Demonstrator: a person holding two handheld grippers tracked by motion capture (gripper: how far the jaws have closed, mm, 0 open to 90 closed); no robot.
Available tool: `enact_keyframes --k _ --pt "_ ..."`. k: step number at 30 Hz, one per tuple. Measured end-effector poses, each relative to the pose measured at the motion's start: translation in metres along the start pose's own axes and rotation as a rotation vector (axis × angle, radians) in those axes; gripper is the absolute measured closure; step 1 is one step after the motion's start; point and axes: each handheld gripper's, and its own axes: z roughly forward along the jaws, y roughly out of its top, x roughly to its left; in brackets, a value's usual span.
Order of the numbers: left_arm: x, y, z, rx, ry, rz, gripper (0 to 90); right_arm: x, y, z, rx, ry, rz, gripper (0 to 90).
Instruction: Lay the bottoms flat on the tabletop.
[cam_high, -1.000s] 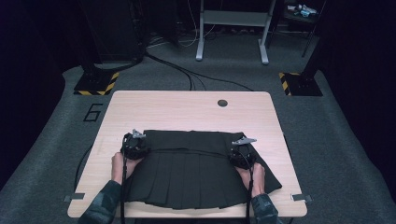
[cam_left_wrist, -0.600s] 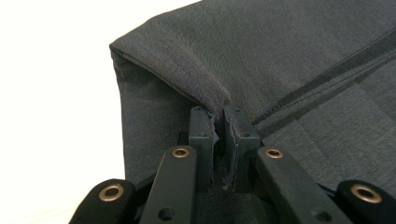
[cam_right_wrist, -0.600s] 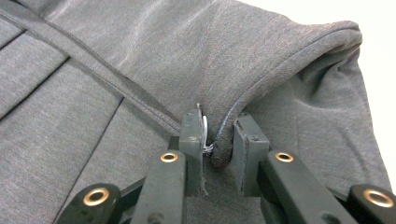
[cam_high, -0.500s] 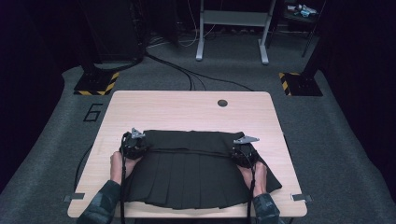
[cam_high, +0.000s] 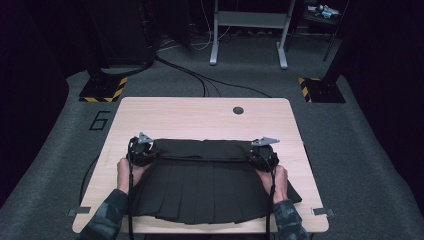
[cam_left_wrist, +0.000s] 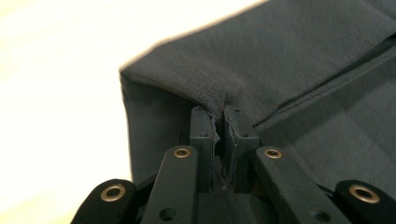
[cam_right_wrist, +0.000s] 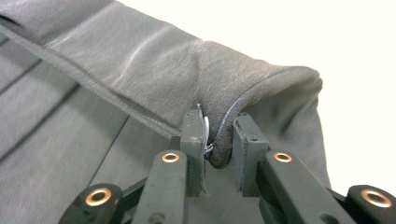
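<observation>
One black pleated skirt (cam_high: 205, 185) is pinched at its two far corners by left gripper (cam_high: 141, 152) and right gripper (cam_high: 263, 154), jaws clenched, on the desk (cam_high: 200, 117).

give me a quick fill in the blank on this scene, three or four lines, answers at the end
1. The garment spread on the wooden table is a dark pleated ____.
2. The left gripper has its jaws ____ on a fold of the cloth.
3. The right gripper pinches the skirt at its ____ band, the edge farthest from the person.
4. The number of grippers holding the cloth is ____.

Missing words: skirt; shut; waist; two
</observation>
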Motion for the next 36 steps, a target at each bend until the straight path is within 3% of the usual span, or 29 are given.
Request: enact_keyframes --k 3,4,5,8,10,11,14,20,25,36 --pt "0.014 0.031 0.006 -0.01 0.023 -0.022 83.3 -0.013 0.036 0.005 -0.008 -0.008 0.005 76.8" --pt "0.022 0.044 0.011 -0.017 0.038 -0.057 83.1 -0.018 0.052 0.011 -0.003 -0.023 0.01 76.4" --pt "0.029 0.055 0.016 -0.032 0.055 -0.124 81.9 -0.024 0.068 0.018 0.006 -0.033 0.021 75.3" --pt "0.044 0.076 0.021 -0.029 0.111 -0.236 52.4 -0.036 0.101 0.033 0.006 -0.096 0.082 63.8" --pt "0.046 0.078 0.016 -0.041 0.124 -0.244 40.4 -0.039 0.109 0.033 -0.011 -0.138 0.102 55.1" --pt "0.045 0.077 0.013 -0.038 0.113 -0.238 38.4 -0.041 0.109 0.031 -0.015 -0.137 0.107 51.0" --pt "0.041 0.067 0.006 -0.031 0.097 -0.2 31.4 -0.044 0.101 0.022 -0.018 -0.12 0.13 43.8" --pt "0.03 0.041 -0.007 -0.042 0.062 -0.171 23.2 -0.046 0.073 0.003 -0.009 -0.093 0.131 34.7" --pt "0.021 0.02 -0.022 -0.043 0.052 -0.134 22.1 -0.041 0.047 -0.013 -0.023 -0.068 0.121 28.3" --pt "-0.005 -0.033 -0.049 -0.03 0.019 -0.119 23.9 -0.029 -0.005 -0.035 -0.047 -0.04 0.117 26.6"
